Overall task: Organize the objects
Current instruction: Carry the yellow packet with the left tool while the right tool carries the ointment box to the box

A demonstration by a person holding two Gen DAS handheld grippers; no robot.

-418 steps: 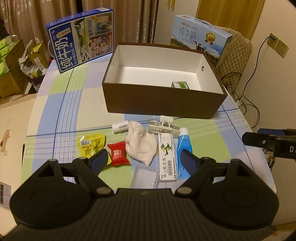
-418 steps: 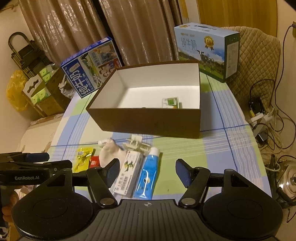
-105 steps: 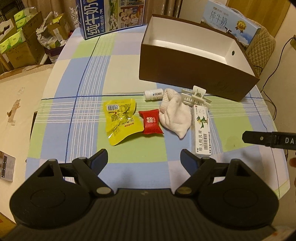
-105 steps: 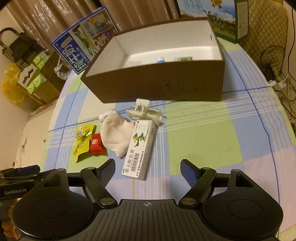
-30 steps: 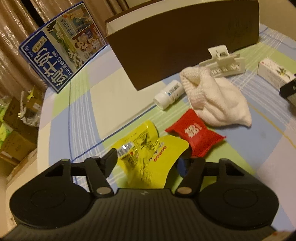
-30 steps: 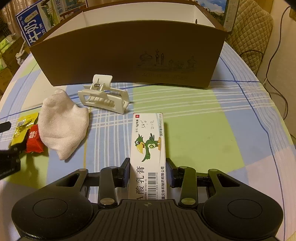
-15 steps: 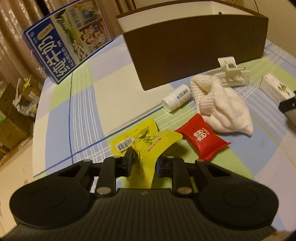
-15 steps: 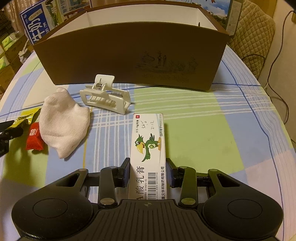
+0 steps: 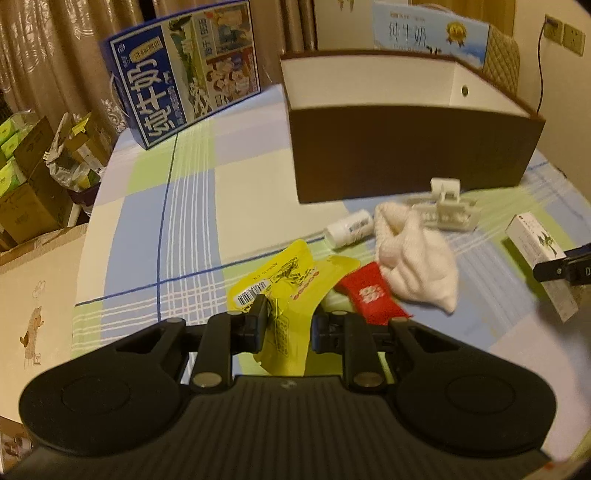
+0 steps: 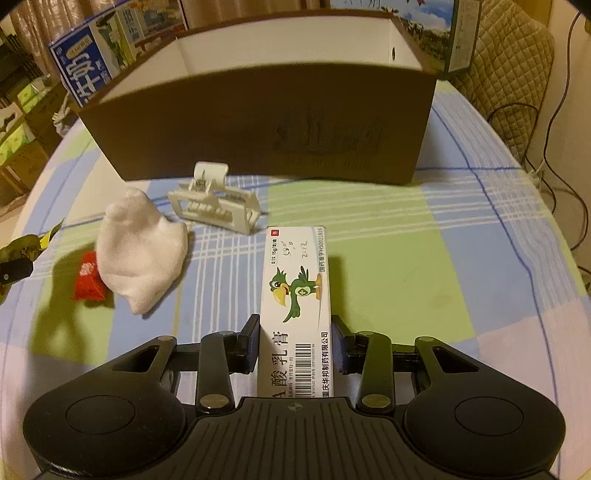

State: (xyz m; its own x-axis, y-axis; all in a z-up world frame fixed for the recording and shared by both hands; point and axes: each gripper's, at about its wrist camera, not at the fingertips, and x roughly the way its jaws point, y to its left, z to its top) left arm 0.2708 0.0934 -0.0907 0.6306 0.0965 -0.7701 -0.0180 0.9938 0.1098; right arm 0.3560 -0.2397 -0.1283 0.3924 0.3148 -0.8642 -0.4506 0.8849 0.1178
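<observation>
My left gripper [image 9: 288, 319] is shut on a yellow snack packet [image 9: 291, 284], which hangs lifted above the checked tablecloth. My right gripper [image 10: 295, 338] is shut on a white ointment box [image 10: 297, 291] with a green bird on it, its far end over the cloth. A red candy packet [image 9: 367, 293], a white sock [image 9: 413, 258], a small white bottle [image 9: 349, 229] and a white hair claw [image 9: 445, 212] lie in front of the brown open box [image 9: 406, 155]. In the right wrist view the left gripper's tip with the yellow packet [image 10: 22, 251] shows at the left edge.
A blue milk carton [image 9: 184, 70] stands at the back left, a light blue one [image 9: 428, 33] behind the brown box. Cardboard boxes [image 9: 26, 184] sit on the floor left of the table. A padded chair [image 10: 506, 77] and cables lie to the right.
My left gripper's jaws closed on the yellow packet and lifted it off the cloth. The right gripper kept its hold on the ointment box and stayed put.
</observation>
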